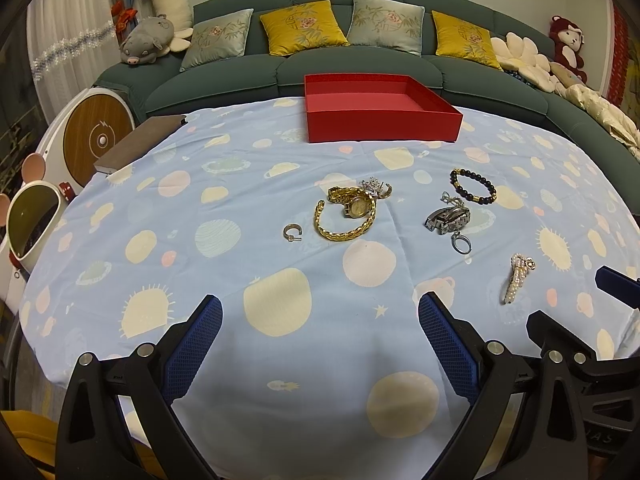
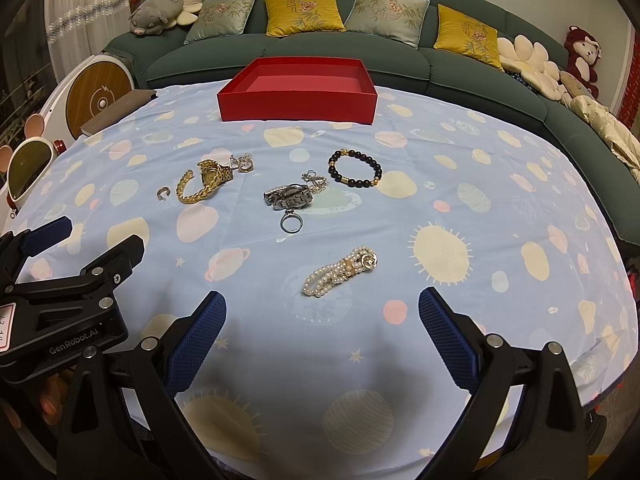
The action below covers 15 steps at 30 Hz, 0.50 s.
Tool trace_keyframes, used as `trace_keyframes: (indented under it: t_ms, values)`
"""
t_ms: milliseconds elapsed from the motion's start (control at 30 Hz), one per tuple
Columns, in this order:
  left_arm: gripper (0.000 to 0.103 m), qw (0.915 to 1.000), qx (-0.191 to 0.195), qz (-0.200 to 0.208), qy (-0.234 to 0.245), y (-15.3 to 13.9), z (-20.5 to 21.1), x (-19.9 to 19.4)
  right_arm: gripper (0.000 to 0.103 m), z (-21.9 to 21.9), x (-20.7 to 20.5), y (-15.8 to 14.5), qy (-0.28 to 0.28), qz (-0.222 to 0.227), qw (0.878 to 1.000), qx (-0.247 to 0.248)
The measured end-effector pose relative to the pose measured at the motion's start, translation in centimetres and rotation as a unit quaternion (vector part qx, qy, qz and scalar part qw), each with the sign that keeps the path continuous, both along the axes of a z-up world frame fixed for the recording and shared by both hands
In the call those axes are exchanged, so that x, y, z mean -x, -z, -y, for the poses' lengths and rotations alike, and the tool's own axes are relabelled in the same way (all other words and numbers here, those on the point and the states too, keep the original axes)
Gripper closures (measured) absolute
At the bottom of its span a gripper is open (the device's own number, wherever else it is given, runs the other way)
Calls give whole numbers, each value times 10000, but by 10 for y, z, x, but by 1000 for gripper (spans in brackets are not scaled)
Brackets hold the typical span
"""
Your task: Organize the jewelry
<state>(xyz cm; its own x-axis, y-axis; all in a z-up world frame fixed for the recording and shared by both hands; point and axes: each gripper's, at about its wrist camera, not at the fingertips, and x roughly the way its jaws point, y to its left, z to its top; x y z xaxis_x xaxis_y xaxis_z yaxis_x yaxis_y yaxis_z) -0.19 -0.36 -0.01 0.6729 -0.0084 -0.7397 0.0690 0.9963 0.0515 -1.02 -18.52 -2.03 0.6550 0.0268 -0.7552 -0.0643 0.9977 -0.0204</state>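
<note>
Worktop (image 1: pixel 200 280), covered by a pale blue cloth printed with planets and suns. Far centre: one shallow red box (image 1: pixel 380 120), open-topped, nothing visible inside, standing near the far edge in front of a dark green sofa (image 1: pixel 224 80) with yellow and grey cushions. Middle of the cloth, left group: gold watch (image 1: pixel 354 202) lying across a gold chain bracelet (image 1: pixel 346 226), the two touching; a small silver piece (image 1: pixel 376 188) just beyond them, its kind too small to tell; a small open silver hoop (image 1: pixel 292 233) lying apart to the left. Middle, right group: silver watch (image 2: pixel 289 196), with a thin silver chain (image 2: pixel 316 181) touching its far side and a silver ring (image 2: pixel 291 224) just on its near side. Right and farther: black bead bracelet with gold spacers (image 2: pixel 355 169), lying flat in a closed loop, near the silver chain, clear of it. Nearest item: pearl bracelet with a gold clasp (image 2: pixel 342 271), multi-strand, bunched, well apart from the rest and lying ahead of the right gripper (image 2: pixel 322 332). Left gripper (image 1: pixel 320 340): fingers (image 1: pixel 192 344) spread wide, holding nothing, above bare cloth at the near edge. Right gripper: fingers (image 2: pixel 452 344) likewise spread wide, holding nothing, to the right of the left gripper. Left of the worktop: a white round appliance with a wood-look disc (image 1: pixel 96 136).
</note>
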Motion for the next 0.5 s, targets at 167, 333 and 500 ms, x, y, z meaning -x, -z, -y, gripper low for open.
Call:
trace_keyframes:
  t_ms: [167, 333, 500]
  values:
    - [7, 10000, -1, 0, 5, 1, 0, 0, 8, 0, 0, 0, 2, -4, 10000, 3]
    - [7, 10000, 1, -2, 0, 0, 0, 0, 8, 0, 0, 1, 1, -6, 10000, 5]
    - [7, 10000, -1, -4, -1, 0, 0, 0, 8, 0, 0, 2, -2, -15, 10000, -6]
